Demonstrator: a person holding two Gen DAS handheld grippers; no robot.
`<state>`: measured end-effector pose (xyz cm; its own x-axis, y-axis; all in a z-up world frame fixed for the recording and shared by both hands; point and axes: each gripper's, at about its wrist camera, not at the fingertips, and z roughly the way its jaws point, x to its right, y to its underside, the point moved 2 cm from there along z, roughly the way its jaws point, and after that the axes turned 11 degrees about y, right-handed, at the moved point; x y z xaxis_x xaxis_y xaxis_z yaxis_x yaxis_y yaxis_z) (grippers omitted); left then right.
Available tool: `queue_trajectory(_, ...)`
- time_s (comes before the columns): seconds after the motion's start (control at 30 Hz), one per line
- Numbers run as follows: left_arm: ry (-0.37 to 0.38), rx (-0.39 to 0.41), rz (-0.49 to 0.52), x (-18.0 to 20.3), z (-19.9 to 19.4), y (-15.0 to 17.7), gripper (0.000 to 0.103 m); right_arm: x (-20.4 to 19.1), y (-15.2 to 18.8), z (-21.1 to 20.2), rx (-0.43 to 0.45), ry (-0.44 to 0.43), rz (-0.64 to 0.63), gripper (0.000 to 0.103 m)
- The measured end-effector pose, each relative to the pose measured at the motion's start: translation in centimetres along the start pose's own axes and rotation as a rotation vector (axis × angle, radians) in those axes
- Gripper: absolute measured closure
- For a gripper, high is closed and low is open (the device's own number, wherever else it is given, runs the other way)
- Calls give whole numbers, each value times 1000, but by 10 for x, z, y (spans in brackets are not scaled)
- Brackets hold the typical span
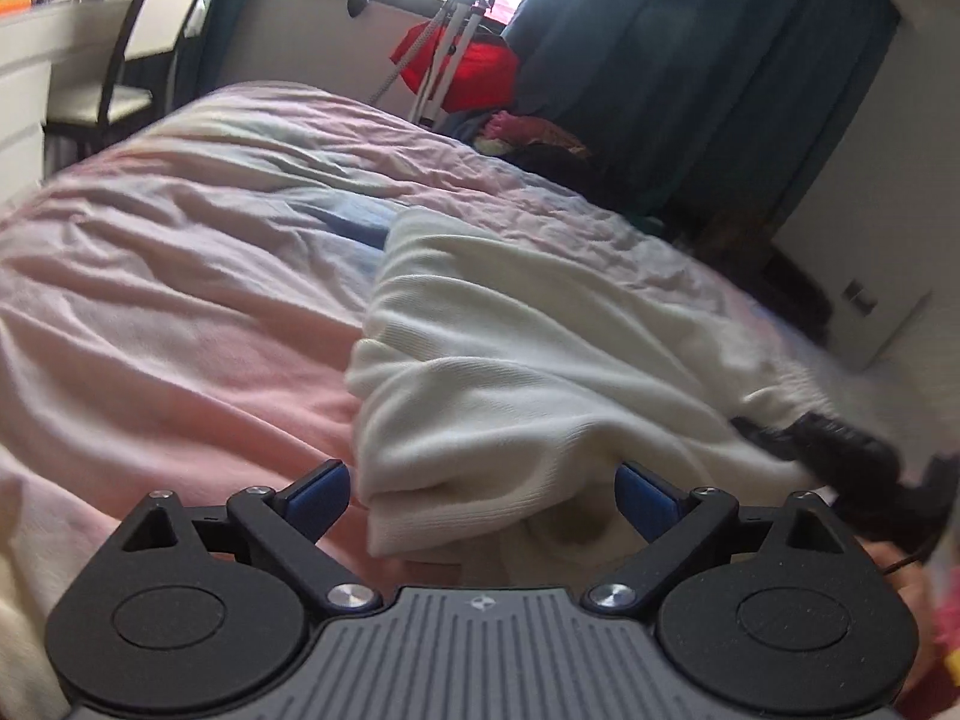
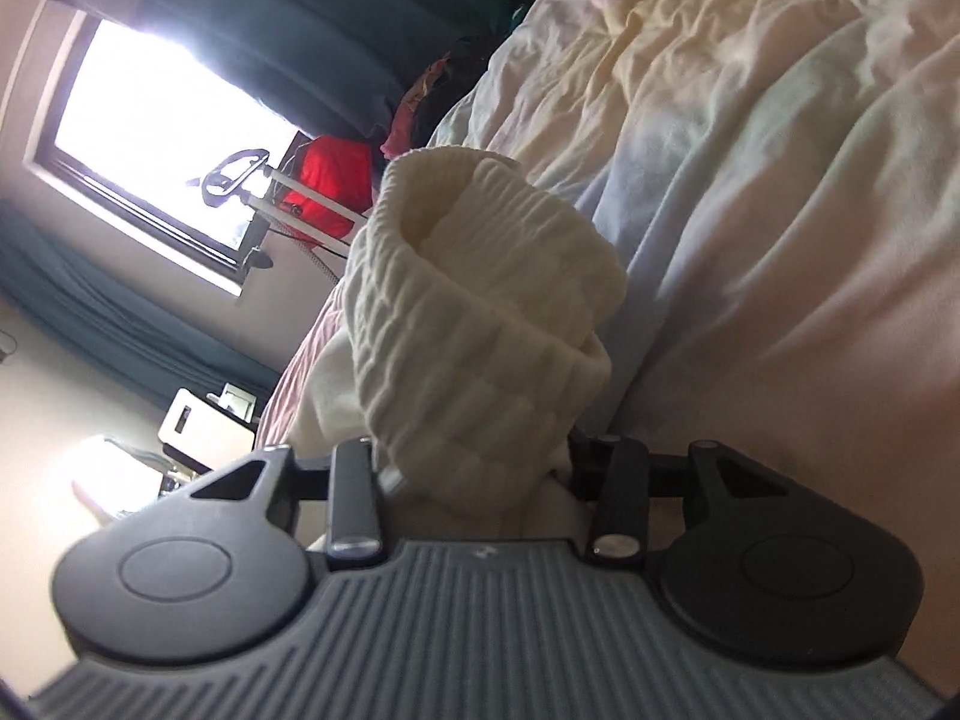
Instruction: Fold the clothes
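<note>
A cream knitted garment (image 1: 510,348) lies on the pink bedspread (image 1: 180,300), partly folded in layers. My left gripper (image 1: 483,501) is open, its blue pads on either side of the garment's near folded edge, apart from the cloth. In the right wrist view my right gripper (image 2: 480,468) is shut on the cream garment's ribbed cuff or hem (image 2: 480,312), which bunches up and hides the fingertips. The view is rolled sideways, with the bedspread (image 2: 780,210) on the right. The other gripper (image 1: 840,450) shows as a dark blurred shape at the garment's right edge.
A red bag (image 1: 462,66) and a white tripod stand (image 1: 456,36) sit under the window beyond the bed. Dark teal curtains (image 1: 690,60) hang on the right. A chair (image 1: 138,60) and a white desk stand at the far left. A pile of dark and colourful clothes (image 1: 534,144) lies at the bed's far edge.
</note>
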<state>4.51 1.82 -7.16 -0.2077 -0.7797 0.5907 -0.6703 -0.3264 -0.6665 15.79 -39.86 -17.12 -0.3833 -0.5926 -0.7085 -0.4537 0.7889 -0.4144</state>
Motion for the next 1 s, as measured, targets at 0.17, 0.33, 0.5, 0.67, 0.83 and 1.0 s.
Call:
queue_trajectory(0.17, 85, 78, -209, -26, 2, -10, 0, -1, 3, 2, 11, -1, -8, 59)
queue_trajectory(0.33, 30, 45, -265, -46, 37, -15, 0, -2, 6, 4, 21, 5, -29, 59)
queue_trajectory(0.5, -38, 23, -168, -41, 55, -14, 2, -6, 7, 5, 31, 15, -63, 58)
queue_trajectory(0.67, -80, 63, -98, -33, 48, -13, 41, -24, 11, -5, 81, 30, -155, 60)
queue_trajectory(0.83, -33, 134, -72, -19, 28, -19, 69, -51, 18, -35, 155, -18, -253, 64)
queue_trajectory(1.0, 53, 167, -67, 5, 0, -30, 76, -64, 14, -74, 191, -58, -243, 66)
